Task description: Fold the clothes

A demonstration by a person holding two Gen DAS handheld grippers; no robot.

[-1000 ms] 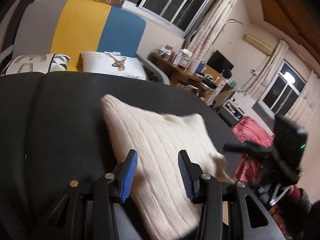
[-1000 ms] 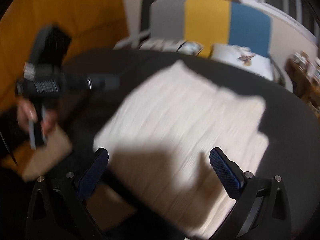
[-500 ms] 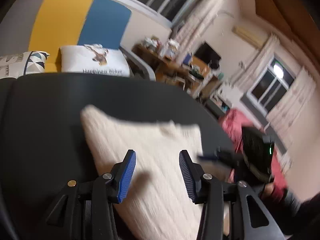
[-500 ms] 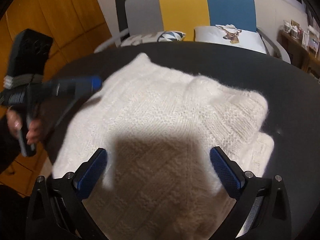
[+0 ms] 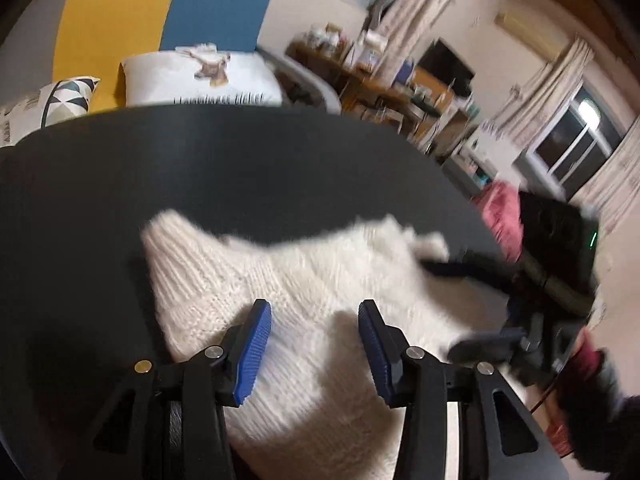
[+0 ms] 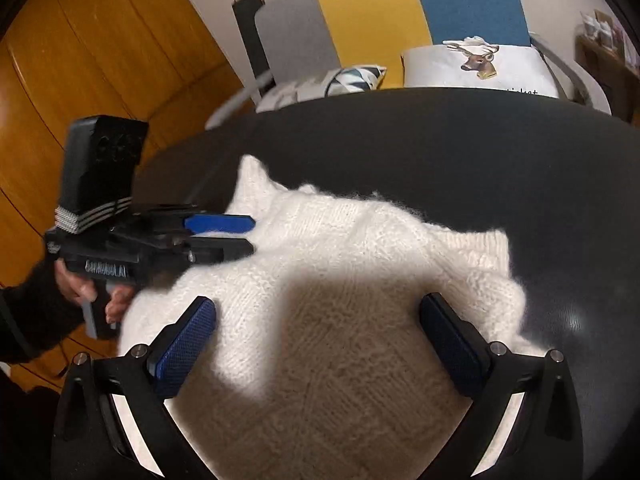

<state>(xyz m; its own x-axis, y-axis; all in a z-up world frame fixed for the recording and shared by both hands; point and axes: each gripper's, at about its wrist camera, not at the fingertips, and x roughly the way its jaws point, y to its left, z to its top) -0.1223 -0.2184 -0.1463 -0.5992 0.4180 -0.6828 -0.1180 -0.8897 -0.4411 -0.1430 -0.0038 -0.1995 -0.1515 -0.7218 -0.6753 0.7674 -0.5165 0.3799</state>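
Note:
A folded white knitted sweater (image 5: 320,280) (image 6: 360,264) lies on a round black table (image 5: 240,176) (image 6: 480,152). My left gripper (image 5: 314,344) hovers open just over the sweater's near part, with nothing between its blue pads. In the right wrist view the left gripper (image 6: 251,235) appears side-on at the sweater's left edge, held by a hand (image 6: 80,292). My right gripper (image 6: 320,340) stands wide open above the sweater, casting a shadow on it. In the left wrist view the right gripper (image 5: 452,304) shows blurred at the sweater's right edge.
Behind the table stands a grey, yellow and blue sofa (image 6: 372,16) with a deer cushion (image 6: 476,64) and a patterned cushion (image 5: 56,100). An orange wooden wall (image 6: 80,60) is left of the table. A cluttered desk (image 5: 392,88) and pink cloth (image 5: 500,208) lie to the right.
Both grippers have come forward and lower toward the sweater, which now fills more of each view. The left gripper has moved in over the sweater's left edge.

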